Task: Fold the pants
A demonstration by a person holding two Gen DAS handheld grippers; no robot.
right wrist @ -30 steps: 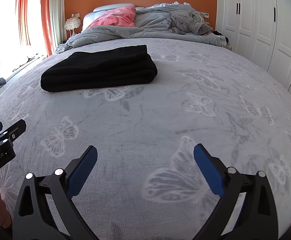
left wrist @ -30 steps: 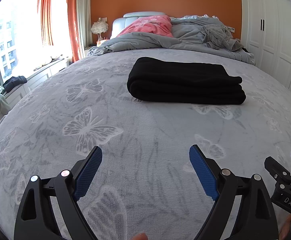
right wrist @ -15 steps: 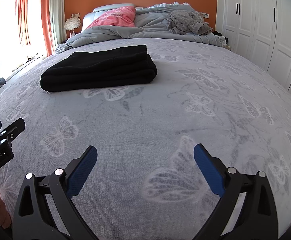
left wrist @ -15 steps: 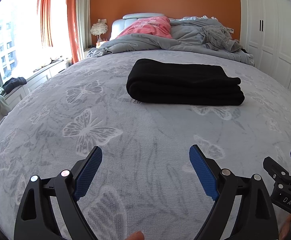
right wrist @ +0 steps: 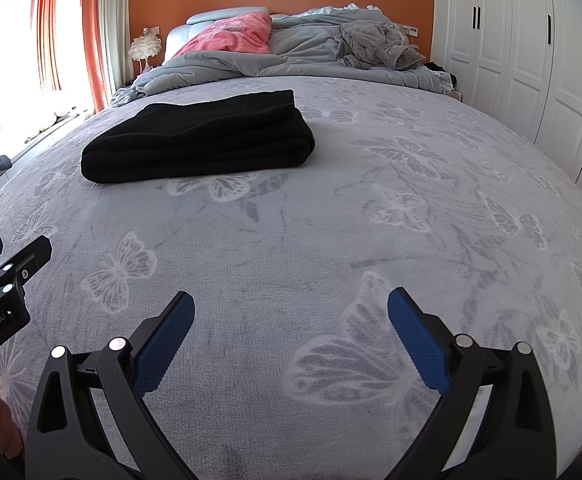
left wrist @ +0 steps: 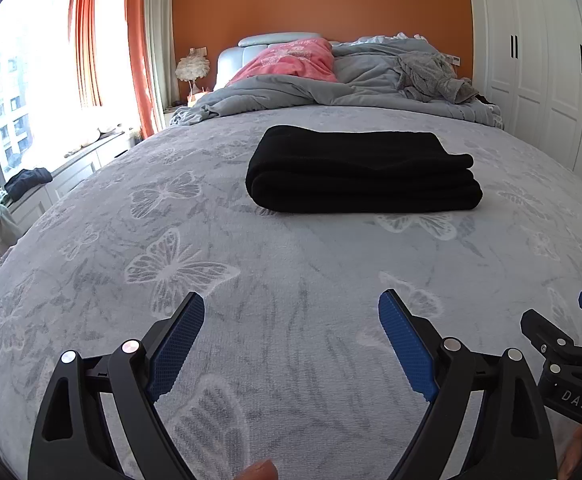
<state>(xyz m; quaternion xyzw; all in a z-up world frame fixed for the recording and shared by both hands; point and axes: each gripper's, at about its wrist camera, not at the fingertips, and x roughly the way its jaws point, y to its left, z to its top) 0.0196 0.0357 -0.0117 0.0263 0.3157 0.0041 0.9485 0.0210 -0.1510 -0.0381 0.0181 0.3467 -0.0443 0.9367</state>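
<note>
Pants (left wrist: pixel 361 174) folded on bed (left wrist: pixel 291 264), left gripper (left wrist: pixel 291 312) and right gripper (right wrist: pixel 291 312) spread wide, empty, seemingly hovering low

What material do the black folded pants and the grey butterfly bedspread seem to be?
Black folded pants: probably thick soft knit or fleece; matte, with rounded, bulky folds. Grey butterfly bedspread: apparently plush fleece; fuzzy nap, the butterflies paler than the ground.

Folded pants (left wrist: pixel 361 174) lie on the bedspread (left wrist: pixel 291 280) mid-bed, with the rumpled duvet (left wrist: pixel 331 92) and pillow (left wrist: pixel 291 60) behind them at the headboard (left wrist: pixel 279 40), window (left wrist: pixel 31 80) to the left, wardrobe (left wrist: pixel 539 80) to the right, and both grippers well before them.
</note>
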